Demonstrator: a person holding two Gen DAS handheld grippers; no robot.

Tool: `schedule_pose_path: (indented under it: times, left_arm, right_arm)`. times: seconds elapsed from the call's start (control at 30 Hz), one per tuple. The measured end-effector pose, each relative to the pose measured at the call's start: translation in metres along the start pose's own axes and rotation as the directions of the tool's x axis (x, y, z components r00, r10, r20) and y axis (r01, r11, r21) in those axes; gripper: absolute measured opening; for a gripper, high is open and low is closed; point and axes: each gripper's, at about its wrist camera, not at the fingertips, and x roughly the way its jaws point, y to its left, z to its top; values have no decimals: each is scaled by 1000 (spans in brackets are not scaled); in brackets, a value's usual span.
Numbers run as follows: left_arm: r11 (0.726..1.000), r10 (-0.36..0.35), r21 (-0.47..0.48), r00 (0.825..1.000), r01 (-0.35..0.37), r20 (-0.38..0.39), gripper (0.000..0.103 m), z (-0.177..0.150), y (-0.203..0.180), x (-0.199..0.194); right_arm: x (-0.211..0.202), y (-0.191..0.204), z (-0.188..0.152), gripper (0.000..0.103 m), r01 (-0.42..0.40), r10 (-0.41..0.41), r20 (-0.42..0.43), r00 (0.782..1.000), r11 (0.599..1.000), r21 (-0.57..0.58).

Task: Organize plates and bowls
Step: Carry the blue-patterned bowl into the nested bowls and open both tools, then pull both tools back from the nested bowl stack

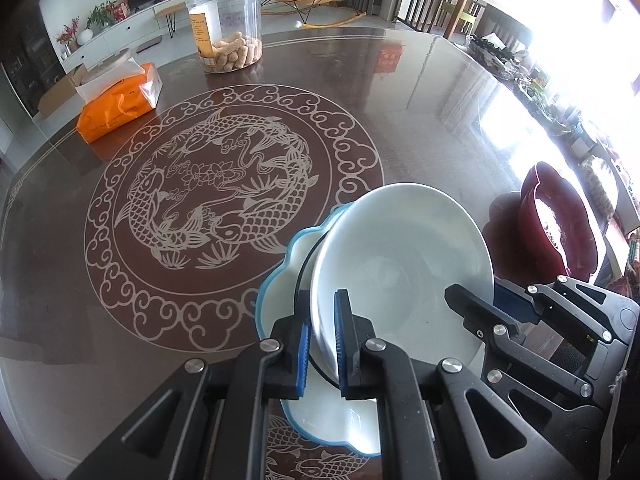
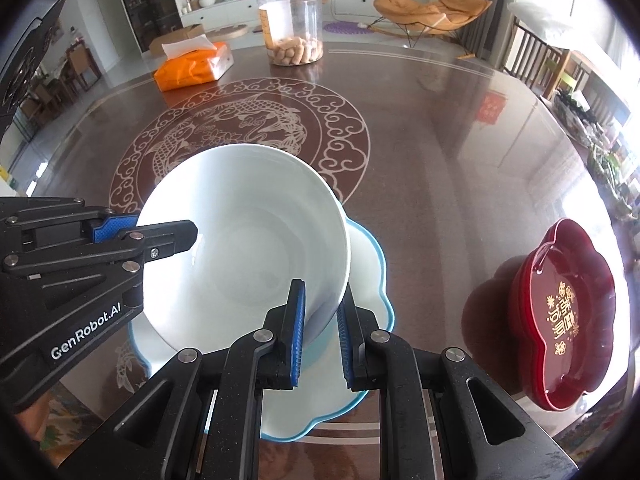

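A white bowl (image 1: 400, 248) is held tilted above a white flower-shaped plate with a blue rim (image 1: 276, 300). My left gripper (image 1: 322, 340) is shut on the bowl's near-left rim. My right gripper (image 2: 322, 320) is shut on the bowl's (image 2: 244, 240) right rim, and the plate (image 2: 368, 276) lies under it on the table. Each gripper shows in the other's view, the right one (image 1: 476, 300) on the bowl's right side and the left one (image 2: 168, 236) on its left side. A red flower-shaped plate stack (image 2: 560, 320) stands to the right, also in the left wrist view (image 1: 556, 224).
The dark round table (image 1: 420, 120) has a koi pattern in its middle. An orange tissue pack (image 1: 120, 104) and a clear jar of snacks (image 1: 228, 28) stand at the far side; they also show in the right wrist view, the tissue pack (image 2: 196, 64) and the jar (image 2: 292, 24). Clutter lines the far right edge.
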Motion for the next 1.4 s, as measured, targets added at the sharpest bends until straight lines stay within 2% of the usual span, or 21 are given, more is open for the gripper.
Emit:
schedule_pose_path:
  times: [0.1,0.17,0.2,0.33,0.47,0.53,0.6,0.77,0.9,0.93,1.0,1.03,1.07,1.13,1.3,1.4]
  left_arm:
    - [998,33,55,999,-34,13,9,-1,-6,-2]
    - [985,128,110,990,-135,67,9,-3,-14,-9]
    - [978,151,133,984,-163,91,9,-2,-17,-13]
    - [979,116,160,989,-130,93,9,0,-21,-17]
    - [986,112,115,989,-123,101,9,-2,-12,-20]
    - [989,106,86,987,-117,123,9,-10,-6,-25]
    - [989,123,60,979,-134,160,9,-19,-2,-30]
    - [992,127,-15,965,-127,229,13,-48,7,-42]
    - [991,132,-56,951,-121,281,13,-72,15,-57]
    - [991,134,-64,949,-120,285,18,-77,18,-60]
    - [987,153,-89,946,-133,287,51,-87,22,-64]
    - [985,164,-106,940,-139,298,77,-92,23,-67]
    - [982,179,-124,930,-146,320,83,-98,22,-70]
    - [976,210,-124,917,-177,339,83,-106,18,-74]
    - [974,223,-108,916,-198,334,83,-118,1,-77]
    - [976,215,-91,920,-196,327,83,-119,-10,-80]
  right_arm:
    - [1,2,-1,17,12,-12,10,1000,1000,-16]
    - [3,2,-1,17,14,-14,12,1000,1000,-20]
    - [3,4,-1,17,23,-22,17,1000,999,-28]
    - [4,4,-1,16,36,-35,20,999,999,-36]
    - [5,6,0,16,51,-51,16,999,997,-52]
    - [5,4,1,23,23,-23,14,1000,999,-30]
    - [1,-2,0,66,4,-4,43,999,1000,3]
    - [-8,-24,-1,69,-36,26,86,996,993,115]
    - [-35,-37,-11,74,-62,28,155,988,973,221]
    - [-42,-38,-14,75,-64,24,168,985,969,237]
    - [-56,-39,-25,75,-70,18,197,980,964,258]
    - [-61,-37,-31,75,-68,12,208,978,963,262]
    - [-65,-35,-39,75,-67,8,219,976,962,265]
    - [-69,-31,-56,75,-66,0,234,972,959,275]
    - [-70,-23,-101,75,-62,-19,243,970,945,322]
    - [-75,-22,-114,75,-58,-29,246,969,938,342]
